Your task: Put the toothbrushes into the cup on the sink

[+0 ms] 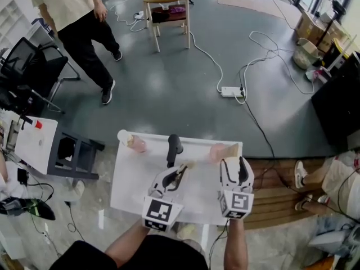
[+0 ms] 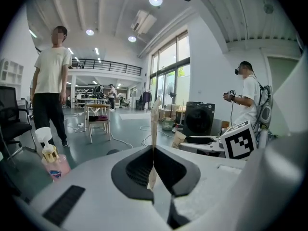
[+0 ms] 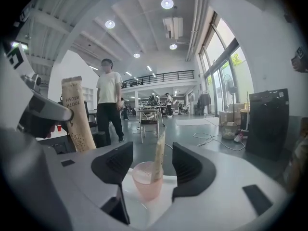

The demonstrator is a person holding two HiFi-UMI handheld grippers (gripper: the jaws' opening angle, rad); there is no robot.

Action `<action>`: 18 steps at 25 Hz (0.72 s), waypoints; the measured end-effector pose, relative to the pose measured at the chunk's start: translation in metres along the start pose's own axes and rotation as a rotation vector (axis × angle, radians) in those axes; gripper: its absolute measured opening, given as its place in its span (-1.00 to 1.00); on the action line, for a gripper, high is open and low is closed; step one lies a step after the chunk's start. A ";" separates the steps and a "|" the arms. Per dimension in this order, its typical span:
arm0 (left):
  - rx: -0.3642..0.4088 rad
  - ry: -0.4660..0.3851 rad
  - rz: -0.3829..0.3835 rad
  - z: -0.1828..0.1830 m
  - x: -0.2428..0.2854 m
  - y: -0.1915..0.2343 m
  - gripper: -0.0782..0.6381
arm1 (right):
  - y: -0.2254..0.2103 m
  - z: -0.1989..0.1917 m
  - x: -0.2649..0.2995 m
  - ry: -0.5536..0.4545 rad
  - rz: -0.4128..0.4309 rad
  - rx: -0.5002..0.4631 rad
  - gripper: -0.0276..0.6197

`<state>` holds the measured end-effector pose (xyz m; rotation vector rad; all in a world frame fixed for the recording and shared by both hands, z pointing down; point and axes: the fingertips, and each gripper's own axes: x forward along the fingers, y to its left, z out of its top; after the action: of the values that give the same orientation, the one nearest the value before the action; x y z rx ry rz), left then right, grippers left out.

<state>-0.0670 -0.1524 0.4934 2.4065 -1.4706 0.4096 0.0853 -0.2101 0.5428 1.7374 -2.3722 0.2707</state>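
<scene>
On the white sink top a pink cup stands at the far right corner. In the right gripper view the cup holds one paper-wrapped toothbrush, upright and leaning on the rim. My right gripper is open just short of the cup, with its jaws either side and clear of it. My left gripper is shut on a second wrapped toothbrush, held upright. That packet shows at the left of the right gripper view, marked TOOTH BRUSH.
A black faucet rises at the sink's far edge, with a pink soap bottle to its left. Beyond are a standing person, a wooden chair, floor cables and a power strip. Another person's legs are at right.
</scene>
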 end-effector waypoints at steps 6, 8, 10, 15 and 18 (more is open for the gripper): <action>0.021 -0.059 0.005 0.017 -0.020 -0.014 -0.77 | 0.000 0.027 -0.039 -0.049 -0.005 -0.024 -0.26; 0.024 -0.075 0.009 0.021 -0.031 -0.019 -0.77 | 0.002 0.031 -0.057 -0.049 -0.008 -0.036 -0.30; 0.025 -0.091 0.012 0.025 -0.043 -0.026 -0.77 | 0.006 0.039 -0.076 -0.064 -0.008 -0.044 -0.35; 0.038 -0.125 0.012 0.030 -0.074 -0.045 -0.77 | 0.014 0.051 -0.121 -0.118 -0.011 -0.047 -0.48; 0.046 -0.136 0.010 0.028 -0.091 -0.056 -0.77 | 0.022 0.053 -0.147 -0.135 -0.012 -0.053 -0.57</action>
<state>-0.0544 -0.0646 0.4270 2.5081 -1.5462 0.2894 0.1058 -0.0824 0.4531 1.7980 -2.4369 0.0907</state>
